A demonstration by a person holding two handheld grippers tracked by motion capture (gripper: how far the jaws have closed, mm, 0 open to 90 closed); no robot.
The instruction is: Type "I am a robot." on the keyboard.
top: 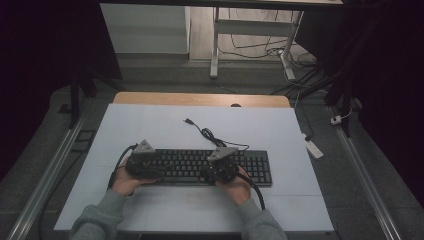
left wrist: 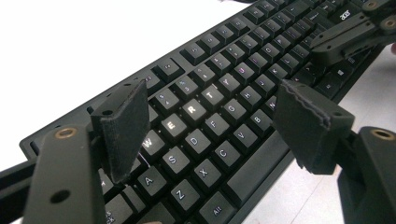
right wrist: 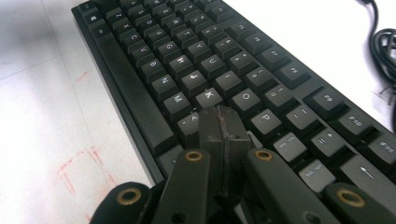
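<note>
there, on the white desk, a black keyboard lying flat, long side across the high view, set toward the near half of the desk. behind it, a thin black cable, looped once and ending in a plug well apart from the keys, toward the far edge. at the left end of the keyboard, the left gripper, held in the left hand and hanging over the keys; in the left gripper view, fingers spread wide, one pad over the q and w side, the other out past the near edge of the keyboard, nothing between them, letter rows showing bright in the gap. whether the pads touch any key: cannot tell. at the middle right of the keyboard, the right gripper, held in the right hand; in the right gripper view, fingers pressed together into one narrow tip, nothing held, tip lying low over the keyboard just near the comma and k keys, close above or on the keycaps, contact not clear. grey sleeves entering from the bottom edge of the high view. faint red marks on the desk beside the near edge of the keyboard in the right gripper view. beyond the desk, a wooden edge, grey floor, and loose wires under a pale frame.
</note>
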